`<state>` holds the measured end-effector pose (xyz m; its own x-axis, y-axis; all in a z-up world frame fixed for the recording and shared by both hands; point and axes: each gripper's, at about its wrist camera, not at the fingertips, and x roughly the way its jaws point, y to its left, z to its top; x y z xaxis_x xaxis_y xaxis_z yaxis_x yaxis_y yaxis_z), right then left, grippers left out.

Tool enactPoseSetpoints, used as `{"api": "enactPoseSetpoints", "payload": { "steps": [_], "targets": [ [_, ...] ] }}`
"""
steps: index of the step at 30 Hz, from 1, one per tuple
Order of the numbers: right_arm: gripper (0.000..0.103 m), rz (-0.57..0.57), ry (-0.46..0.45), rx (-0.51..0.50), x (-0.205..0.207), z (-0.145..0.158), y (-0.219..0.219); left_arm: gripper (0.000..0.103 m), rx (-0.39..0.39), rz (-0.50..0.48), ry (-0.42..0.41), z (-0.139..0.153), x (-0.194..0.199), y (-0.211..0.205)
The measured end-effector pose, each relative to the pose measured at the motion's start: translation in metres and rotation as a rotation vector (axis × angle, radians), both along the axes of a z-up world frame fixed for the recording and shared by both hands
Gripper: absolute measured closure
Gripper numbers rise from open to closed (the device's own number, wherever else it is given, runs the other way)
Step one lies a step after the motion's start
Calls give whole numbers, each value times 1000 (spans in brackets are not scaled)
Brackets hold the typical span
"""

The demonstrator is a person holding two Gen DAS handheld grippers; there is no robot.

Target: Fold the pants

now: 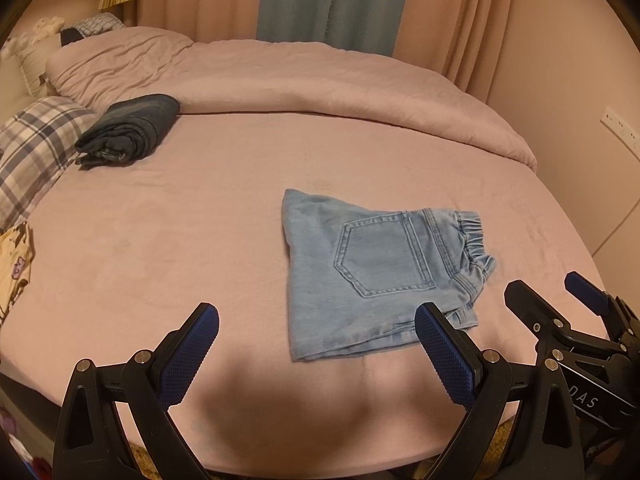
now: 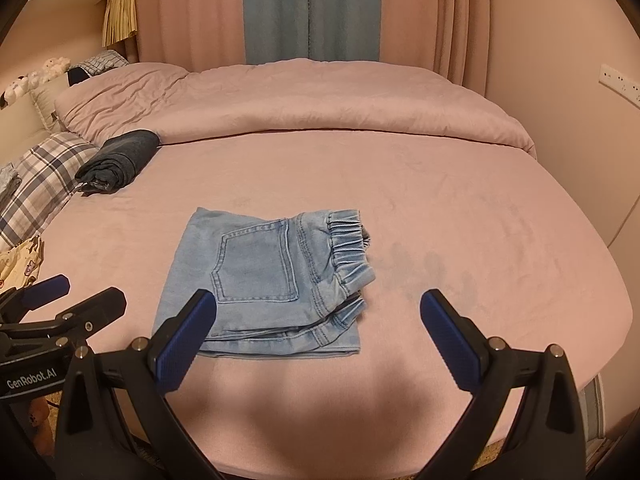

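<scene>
Light blue denim pants (image 1: 372, 272) lie folded into a compact rectangle on the pink bed sheet (image 1: 180, 248), back pocket up, elastic waistband to the right. They also show in the right wrist view (image 2: 264, 280). My left gripper (image 1: 316, 320) is open and empty, held above the near edge of the bed, its right finger just over the pants' near corner. My right gripper (image 2: 318, 304) is open and empty above the pants' near edge. The right gripper also shows at the right in the left wrist view (image 1: 556, 292), and the left gripper at the left in the right wrist view (image 2: 80, 288).
A folded dark blue garment (image 1: 128, 130) lies at the far left beside a plaid pillow (image 1: 32, 152). A pink duvet (image 1: 320, 88) is bunched along the far side. Curtains (image 1: 312, 0) hang behind. A patterned cloth (image 1: 14, 264) sits at the left edge.
</scene>
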<state>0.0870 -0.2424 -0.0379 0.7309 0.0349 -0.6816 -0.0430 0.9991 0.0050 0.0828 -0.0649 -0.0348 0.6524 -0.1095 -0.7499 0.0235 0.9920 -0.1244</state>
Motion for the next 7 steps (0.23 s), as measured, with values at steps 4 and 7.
{"api": "enactPoseSetpoints", "payload": {
  "steps": [4,7],
  "targets": [
    [0,7,4,24,-1,0,1,5,-2,3,-7,2,-2,-1],
    [0,6,3,21,-2,0,1,5,-1,4,-8,3,-3,-2]
  ]
}}
